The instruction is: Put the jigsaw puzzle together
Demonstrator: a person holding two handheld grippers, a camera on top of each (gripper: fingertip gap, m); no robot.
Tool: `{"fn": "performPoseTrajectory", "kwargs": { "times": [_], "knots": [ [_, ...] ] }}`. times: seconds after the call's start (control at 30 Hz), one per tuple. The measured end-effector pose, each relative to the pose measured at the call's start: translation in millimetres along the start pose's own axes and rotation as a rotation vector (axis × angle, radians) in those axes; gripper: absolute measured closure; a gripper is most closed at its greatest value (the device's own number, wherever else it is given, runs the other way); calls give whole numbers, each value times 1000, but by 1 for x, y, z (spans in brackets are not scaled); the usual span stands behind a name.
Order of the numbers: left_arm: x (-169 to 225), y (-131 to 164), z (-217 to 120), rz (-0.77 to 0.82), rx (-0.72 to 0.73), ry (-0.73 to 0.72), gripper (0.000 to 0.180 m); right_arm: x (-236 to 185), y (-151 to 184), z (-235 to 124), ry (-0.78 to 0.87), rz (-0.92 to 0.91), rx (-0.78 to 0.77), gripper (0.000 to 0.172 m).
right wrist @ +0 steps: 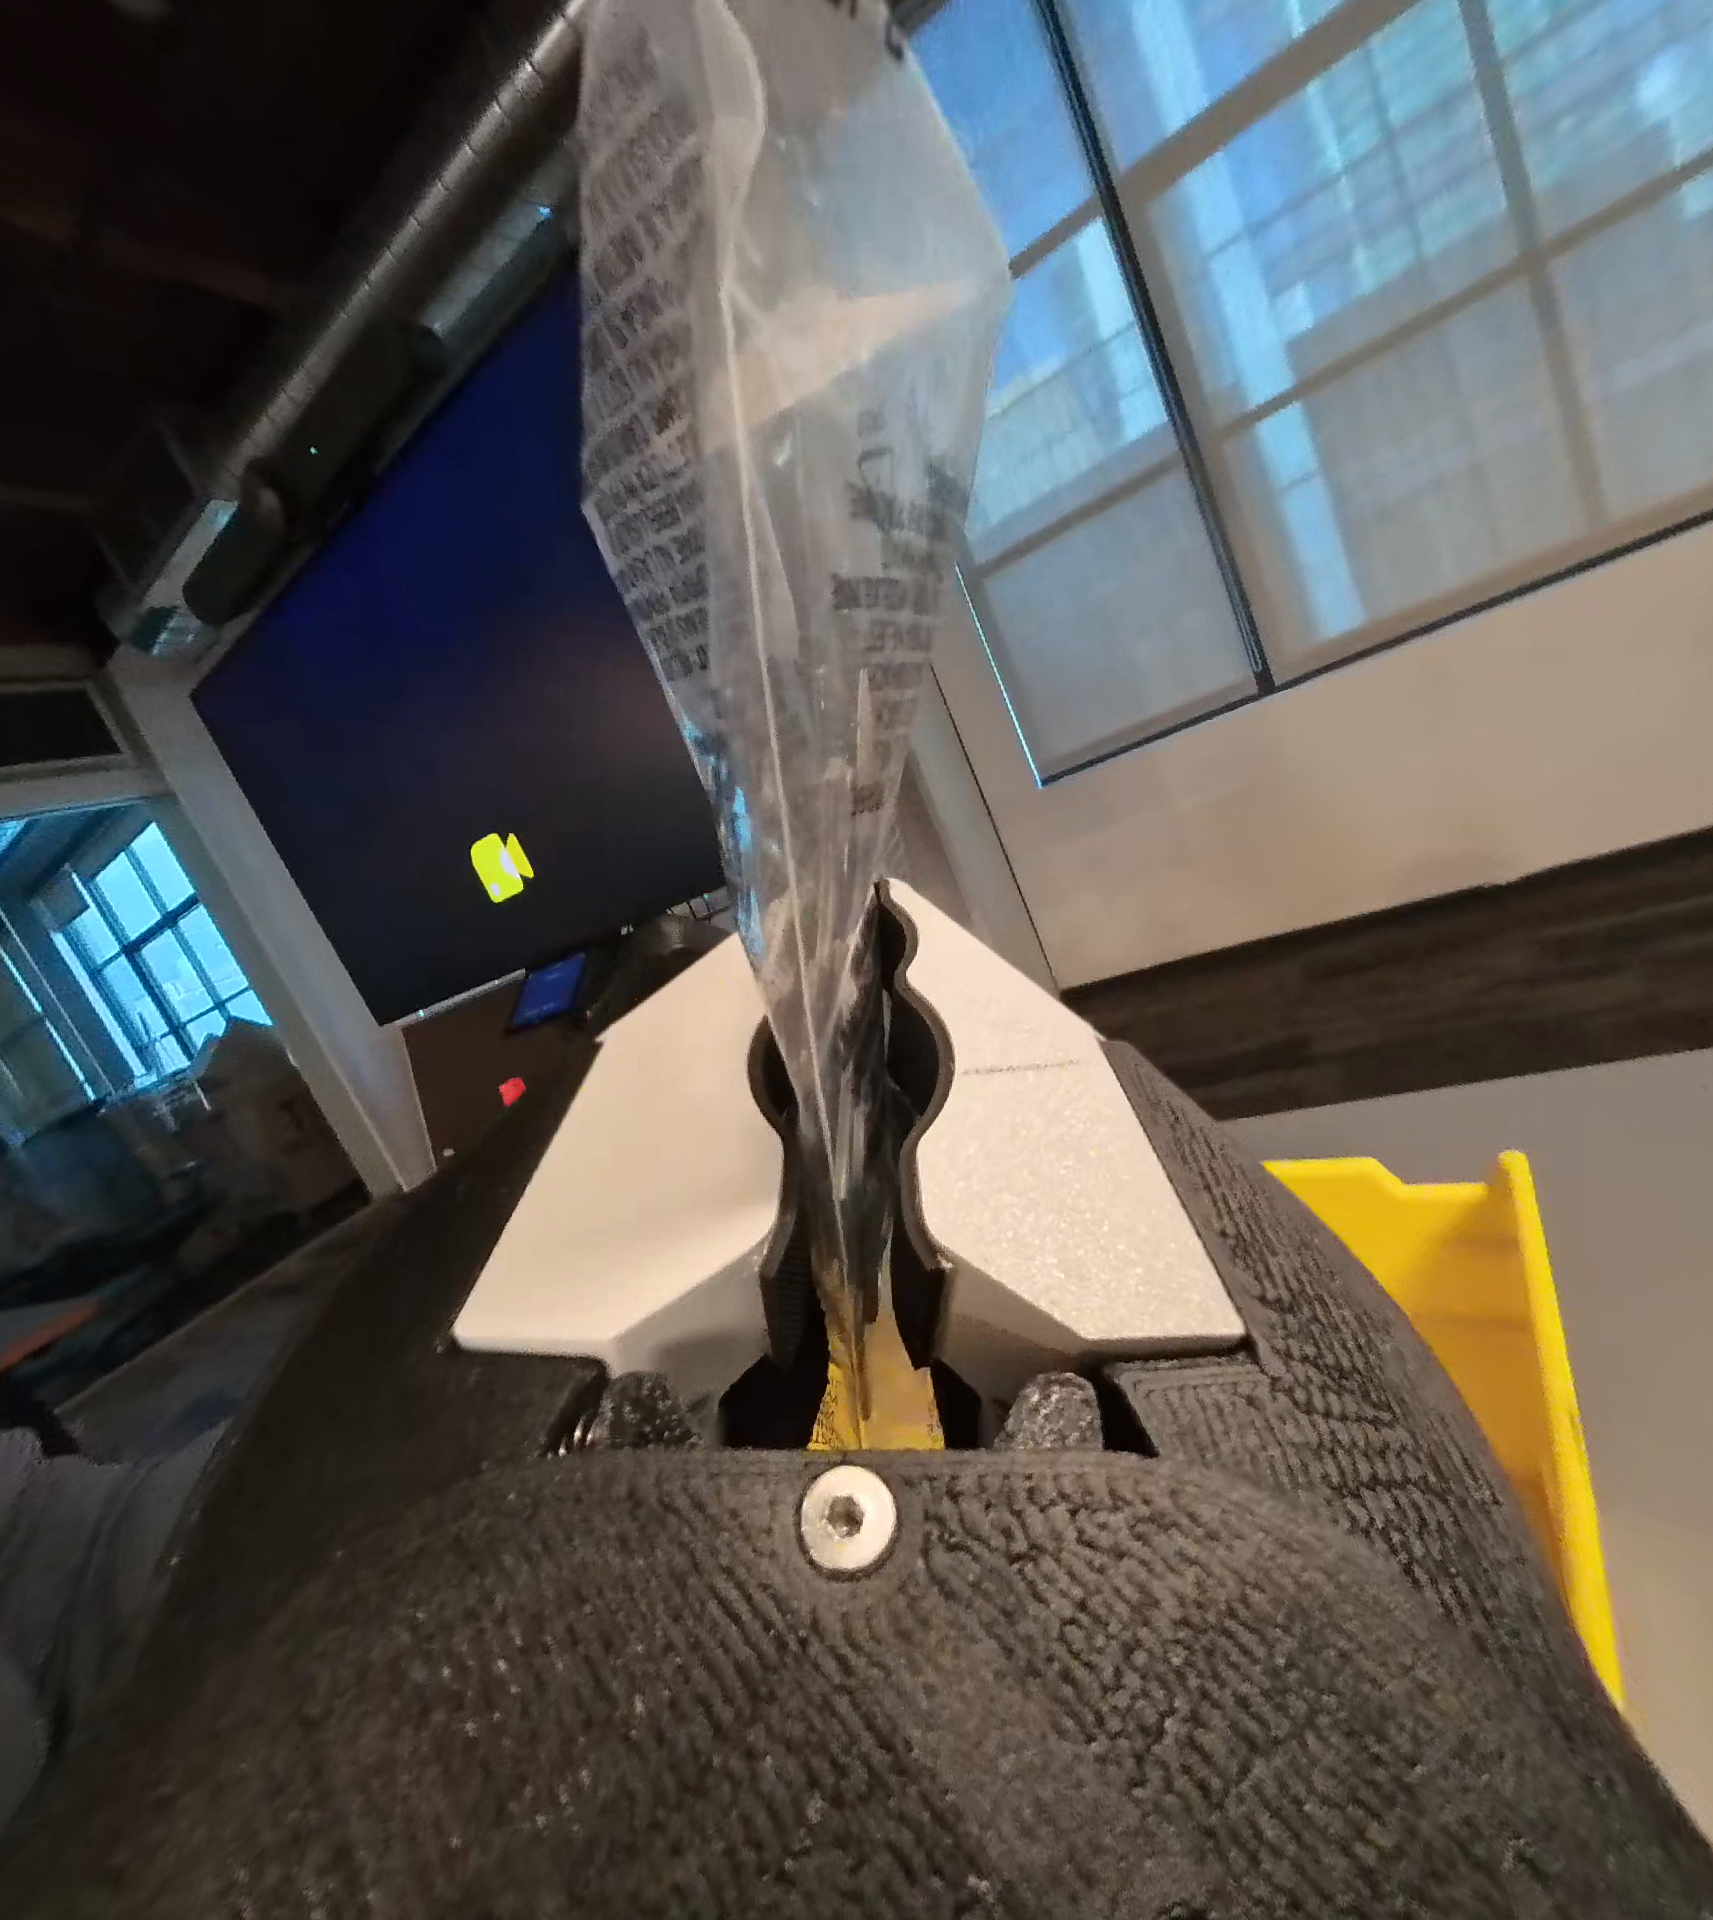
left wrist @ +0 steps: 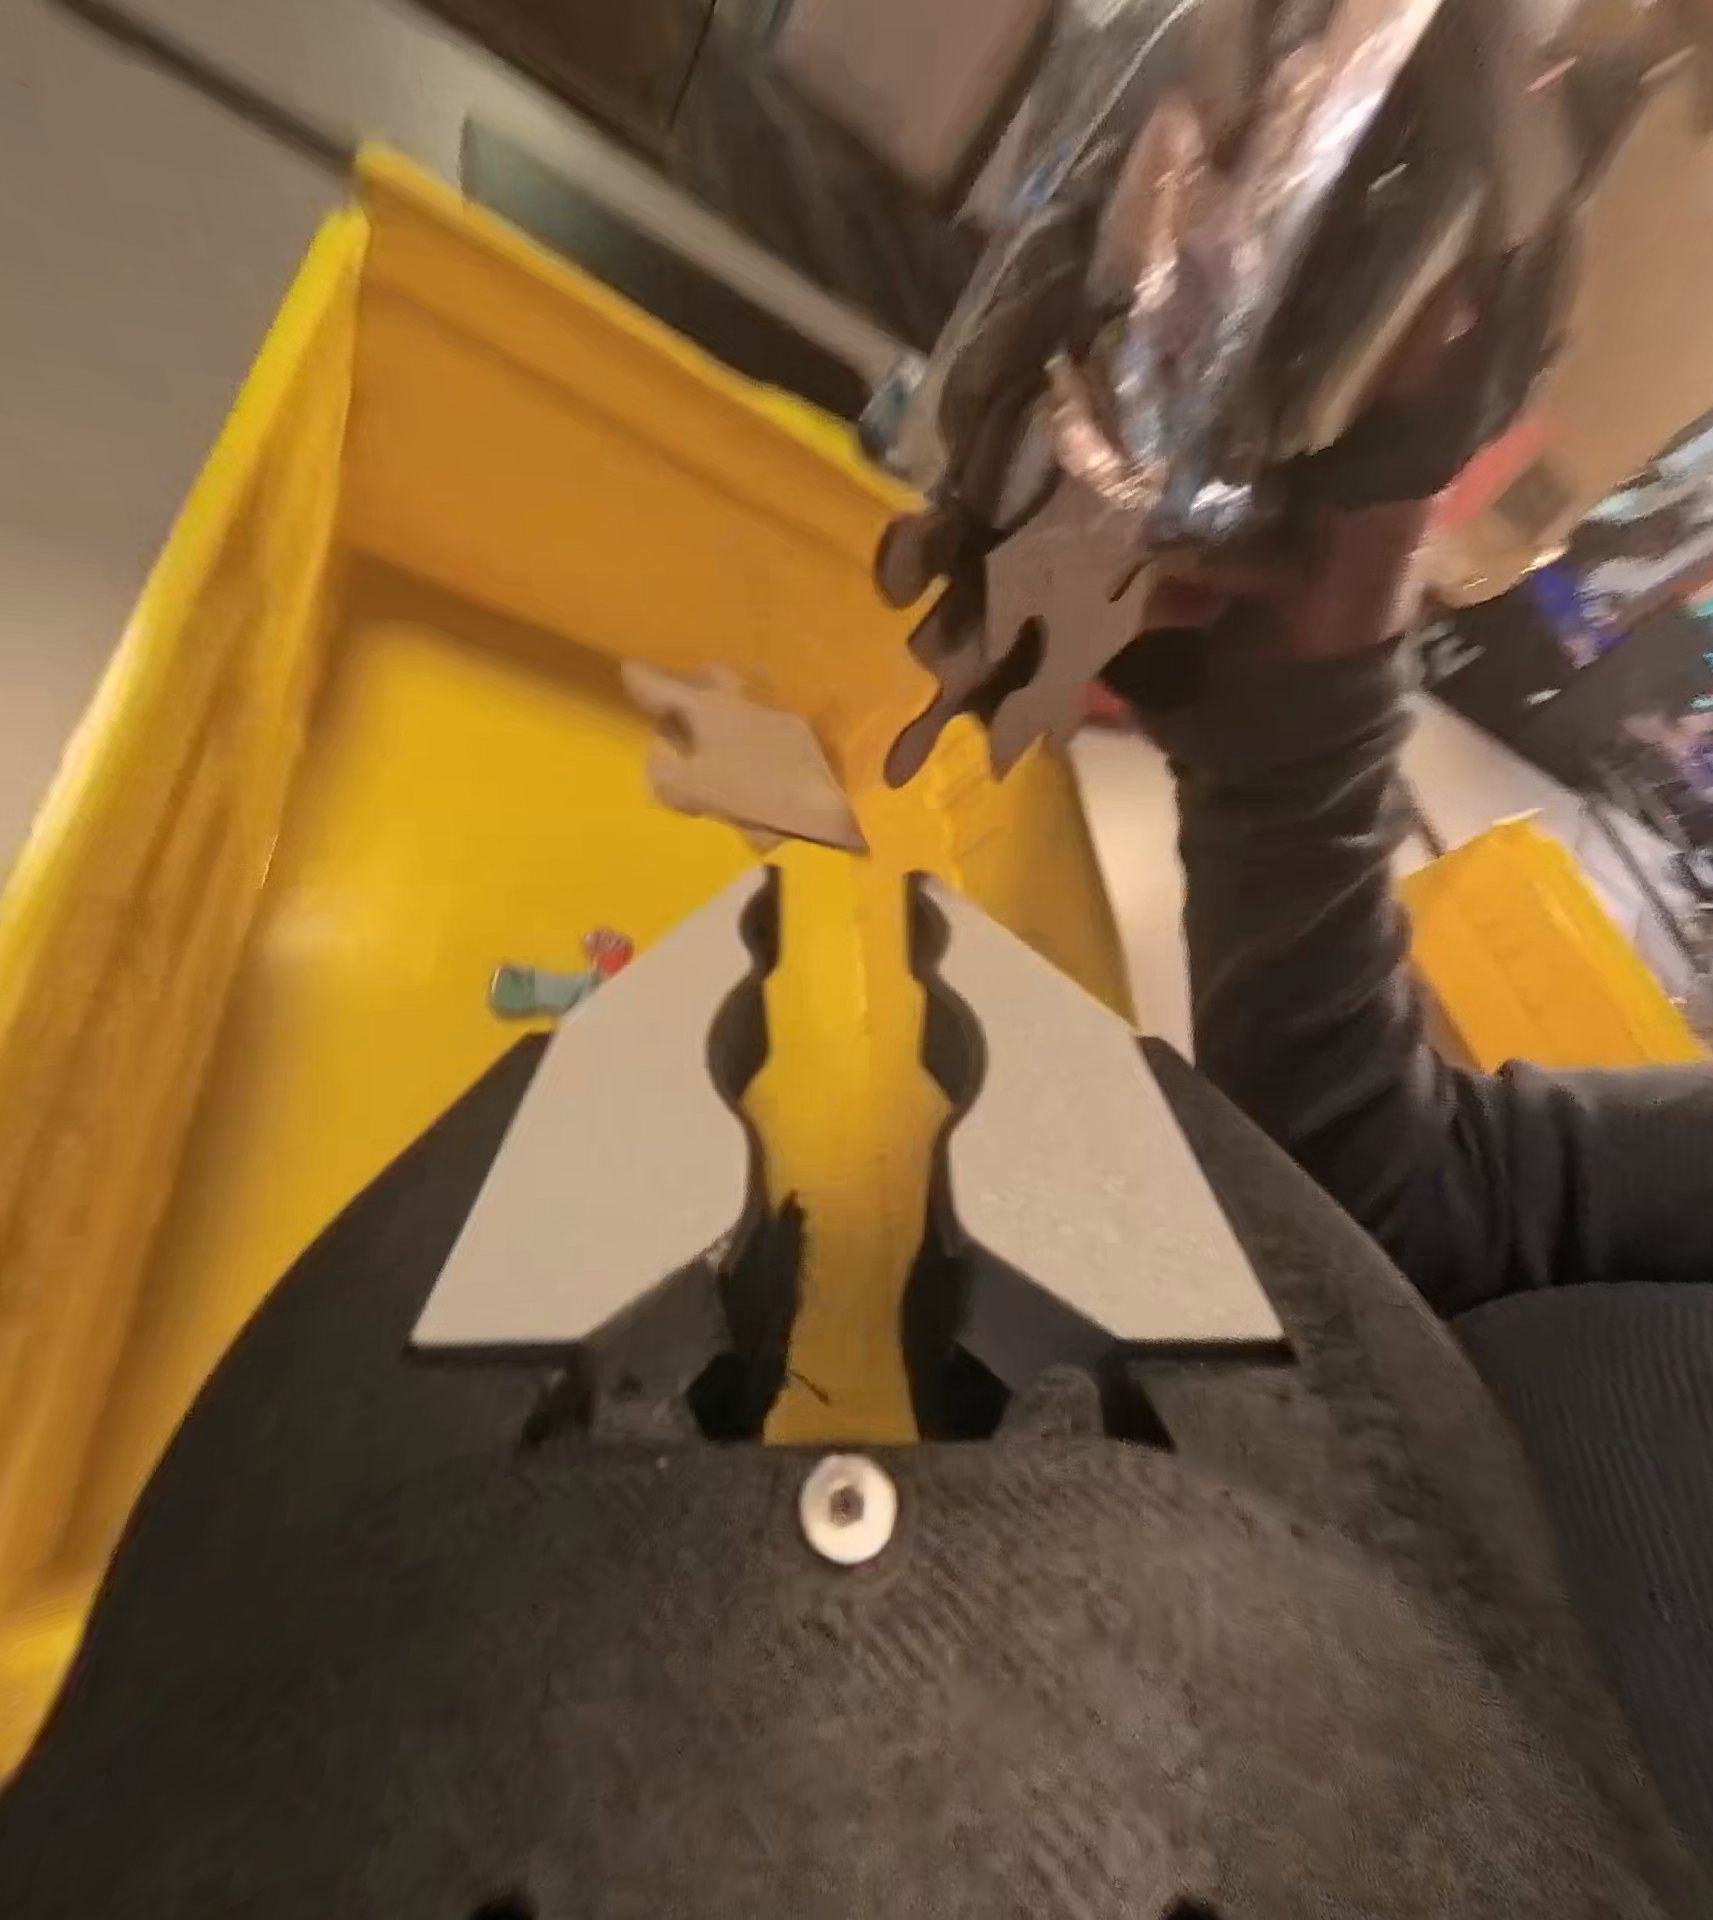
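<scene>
A tan puzzle piece [left wrist: 727, 774] is seen just beyond the left gripper [left wrist: 844, 883], whose jaws are parted and bare, above the yellow bin [left wrist: 478, 499]; the right gripper [right wrist: 831, 935] is clamped on a clear plastic bag [right wrist: 779, 416].

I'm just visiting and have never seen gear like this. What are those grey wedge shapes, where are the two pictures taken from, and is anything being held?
There is no robot here. A person holds a two-finger gripper in each hand, and a camera on each one looks forward along its fingers. The grey wedges are those fingers.

The left wrist view shows the left gripper with its jaws apart and nothing between them. It points into a yellow bin. A cardboard puzzle piece is just beyond its tips, blurred; a colourful piece lies on the bin floor. Above hangs a clear bag of puzzle pieces, also blurred, with pieces at its lower end.

The right wrist view looks upward at windows and a dark screen. The right gripper is closed on clear printed plastic, seemingly that bag. Another yellow bin's edge shows beside it.
</scene>
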State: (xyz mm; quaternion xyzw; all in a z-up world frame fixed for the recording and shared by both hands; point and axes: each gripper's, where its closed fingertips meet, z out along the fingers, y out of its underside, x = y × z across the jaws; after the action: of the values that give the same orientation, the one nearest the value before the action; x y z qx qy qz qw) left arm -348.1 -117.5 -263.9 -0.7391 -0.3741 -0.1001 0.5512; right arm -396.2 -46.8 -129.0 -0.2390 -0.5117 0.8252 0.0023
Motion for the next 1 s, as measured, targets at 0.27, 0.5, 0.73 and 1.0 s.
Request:
{"fn": "performPoseTrajectory", "kwargs": {
  "times": [0.27, 0.5, 0.73, 1.0],
  "knots": [
    [16, -29, 16, 60, 201, 49, 87, -5, 5, 1, -78, 43, -15, 166],
    [31, -8, 12, -105, 115, 335, 174, 6, 15, 3, 4, -18, -70, 166],
    [-15, 19, 9, -15, -96, -76, 162, 8, 10, 1, 52, -52, -48, 166],
    [41, -50, -3, 15, 410, 328, 162, -8, 5, 1, -98, 87, -4, 166]
  ]
}}
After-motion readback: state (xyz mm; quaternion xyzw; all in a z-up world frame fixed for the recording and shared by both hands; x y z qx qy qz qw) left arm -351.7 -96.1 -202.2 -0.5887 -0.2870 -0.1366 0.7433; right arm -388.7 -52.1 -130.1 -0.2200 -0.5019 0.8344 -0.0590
